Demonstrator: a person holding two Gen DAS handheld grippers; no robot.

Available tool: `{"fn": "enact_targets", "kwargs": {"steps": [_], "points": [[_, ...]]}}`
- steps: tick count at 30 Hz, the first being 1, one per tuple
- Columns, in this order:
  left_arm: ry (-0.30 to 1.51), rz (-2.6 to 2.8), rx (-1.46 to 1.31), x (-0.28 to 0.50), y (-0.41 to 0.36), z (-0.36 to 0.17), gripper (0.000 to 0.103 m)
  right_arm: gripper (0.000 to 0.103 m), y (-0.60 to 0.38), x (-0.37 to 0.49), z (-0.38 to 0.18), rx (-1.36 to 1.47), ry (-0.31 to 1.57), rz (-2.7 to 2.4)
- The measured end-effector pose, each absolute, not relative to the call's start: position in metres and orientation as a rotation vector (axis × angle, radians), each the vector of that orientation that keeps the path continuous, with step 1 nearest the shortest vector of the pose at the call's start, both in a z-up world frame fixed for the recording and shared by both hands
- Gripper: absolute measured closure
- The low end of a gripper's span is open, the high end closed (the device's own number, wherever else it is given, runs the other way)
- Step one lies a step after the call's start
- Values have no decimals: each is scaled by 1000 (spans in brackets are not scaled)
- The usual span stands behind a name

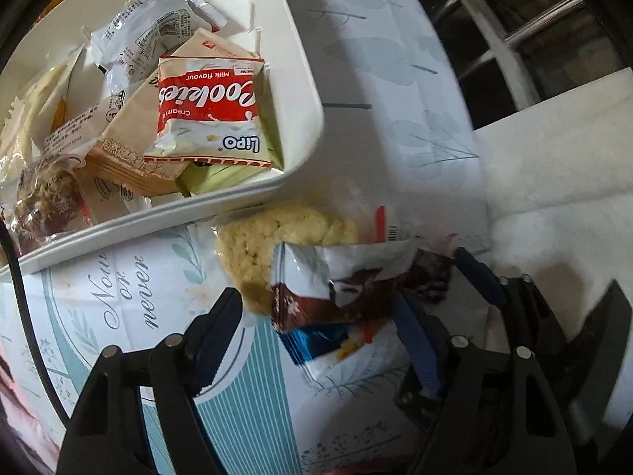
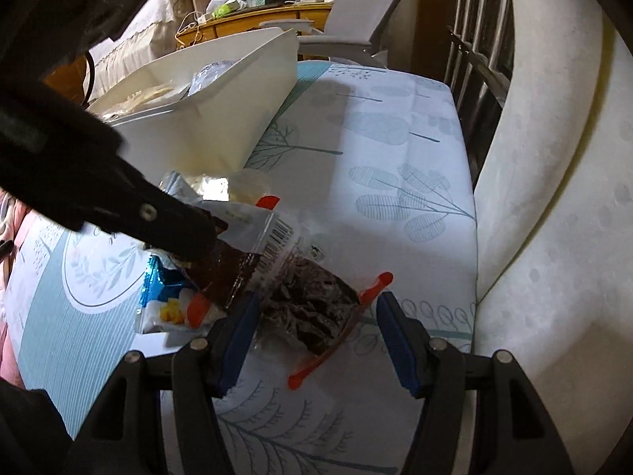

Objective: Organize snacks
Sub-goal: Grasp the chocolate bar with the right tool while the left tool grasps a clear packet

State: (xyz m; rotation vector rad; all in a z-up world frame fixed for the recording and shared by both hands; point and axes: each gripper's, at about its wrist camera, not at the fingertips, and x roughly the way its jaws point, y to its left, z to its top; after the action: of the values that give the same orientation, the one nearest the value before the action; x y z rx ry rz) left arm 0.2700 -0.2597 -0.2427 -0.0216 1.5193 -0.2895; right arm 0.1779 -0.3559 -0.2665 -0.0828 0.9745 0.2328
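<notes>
A small pile of snack packets lies on the printed tablecloth in front of a white bin (image 1: 304, 91). My left gripper (image 1: 318, 312) points down over the pile with its jaws apart, straddling a brown-and-white packet (image 1: 348, 277) and a blue packet (image 1: 316, 340). A pale yellow rice cake in a clear wrapper (image 1: 269, 237) lies by its left finger. My right gripper (image 2: 315, 310) is open around a dark brown snack in a clear, red-edged wrapper (image 2: 308, 308). Its left pad is at the wrapper and a gap shows on the right. The left gripper's finger (image 2: 186, 233) rests on the pile.
The bin (image 2: 221, 126) holds several packets, with a red Lipo cookies packet (image 1: 209, 107) on top. A white padded seat (image 2: 554, 198) borders the table on the right, with metal railings (image 2: 478, 59) behind. A desk and a chair stand far back.
</notes>
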Motion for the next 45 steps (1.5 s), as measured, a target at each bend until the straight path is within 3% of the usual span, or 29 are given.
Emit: {"fn": "enact_targets", "kwargs": {"steps": [8, 14, 19, 23, 30, 45], "points": [[1523, -230, 79, 272, -279, -258, 31, 42, -354, 176, -269, -61, 973, 209], [1576, -194, 62, 269, -285, -272, 37, 49, -353, 174, -269, -56, 980, 216], [1560, -207, 44, 270, -288, -273, 54, 54, -351, 173, -268, -62, 981, 216], [1547, -209, 33, 274, -287, -272, 76, 56, -350, 171, -268, -61, 981, 205], [1530, -275, -36, 266, -249, -269, 86, 59, -349, 168, -266, -65, 987, 200], [1434, -288, -161, 237, -189, -225, 87, 60, -355, 171, -265, 38, 1032, 188]]}}
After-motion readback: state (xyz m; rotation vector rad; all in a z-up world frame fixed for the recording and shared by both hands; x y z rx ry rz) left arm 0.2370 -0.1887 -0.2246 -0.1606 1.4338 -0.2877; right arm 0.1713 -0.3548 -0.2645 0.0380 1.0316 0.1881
